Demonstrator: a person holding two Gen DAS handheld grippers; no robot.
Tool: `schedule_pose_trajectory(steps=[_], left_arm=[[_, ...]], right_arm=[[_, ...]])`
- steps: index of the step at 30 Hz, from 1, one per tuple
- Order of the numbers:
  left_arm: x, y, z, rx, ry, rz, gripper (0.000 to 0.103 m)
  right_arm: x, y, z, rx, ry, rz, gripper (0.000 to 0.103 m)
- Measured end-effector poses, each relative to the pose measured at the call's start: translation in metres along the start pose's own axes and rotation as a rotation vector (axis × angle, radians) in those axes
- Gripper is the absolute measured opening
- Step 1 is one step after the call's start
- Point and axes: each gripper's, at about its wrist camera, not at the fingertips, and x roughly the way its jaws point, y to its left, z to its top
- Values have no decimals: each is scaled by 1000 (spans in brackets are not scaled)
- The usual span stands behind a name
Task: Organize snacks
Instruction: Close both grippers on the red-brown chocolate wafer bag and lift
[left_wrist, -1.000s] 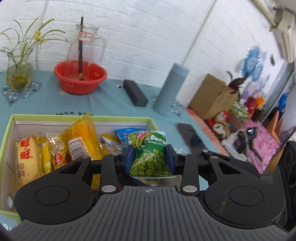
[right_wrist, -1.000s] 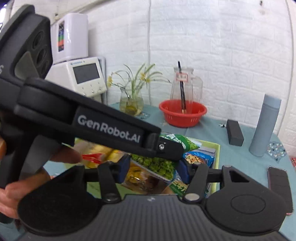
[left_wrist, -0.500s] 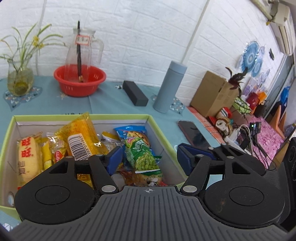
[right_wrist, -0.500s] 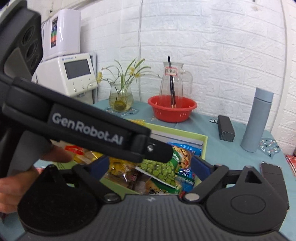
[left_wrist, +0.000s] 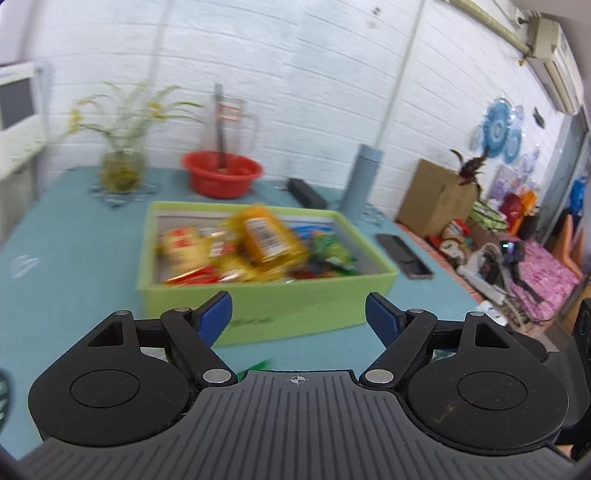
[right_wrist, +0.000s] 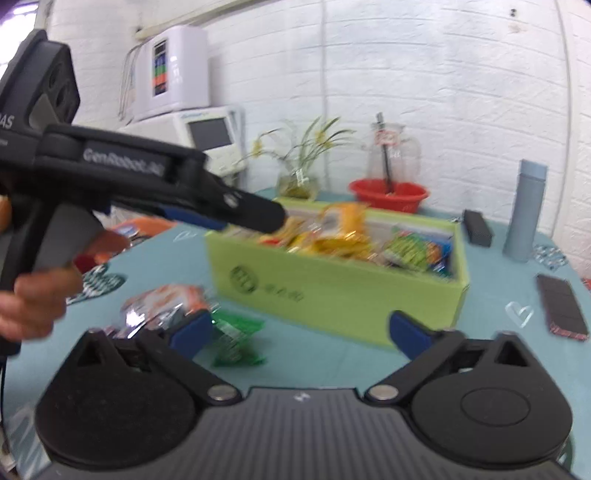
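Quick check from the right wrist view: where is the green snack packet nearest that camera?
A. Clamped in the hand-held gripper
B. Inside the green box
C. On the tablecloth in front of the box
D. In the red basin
C: the green snack packet lies on the tablecloth, outside the green box.

Red basin (left_wrist: 222, 172), grey flask (left_wrist: 361, 178) (upright), and plant vase (left_wrist: 121, 170) on the teal table (left_wrist: 70, 258).

Surface: a table (right_wrist: 332, 365) covered in a teal cloth.
Middle: a green box (right_wrist: 332, 291) filled with snack packets is set on it.
Near side: a green packet (right_wrist: 236, 339) and an orange packet (right_wrist: 166, 306) are laid beside the box.
Far side: a red basin (right_wrist: 388, 194), grey bottle (right_wrist: 526, 210), black case (right_wrist: 478, 227) and plant vase (right_wrist: 297, 182) are seen.
Right: a dark phone (right_wrist: 563, 304) is laid flat.
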Motion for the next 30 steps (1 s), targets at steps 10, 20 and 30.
schedule_pose_trajectory(steps=[10, 20, 30], left_arm=[[-79, 96, -83, -184, 27, 155, 66], [-42, 98, -118, -194, 183, 61, 39], [-35, 31, -136, -207, 227, -75, 35]], right_arm=[[15, 108, -35, -71, 102, 229, 102], [68, 178, -44, -109, 211, 344, 102], [27, 148, -64, -67, 226, 313, 102]])
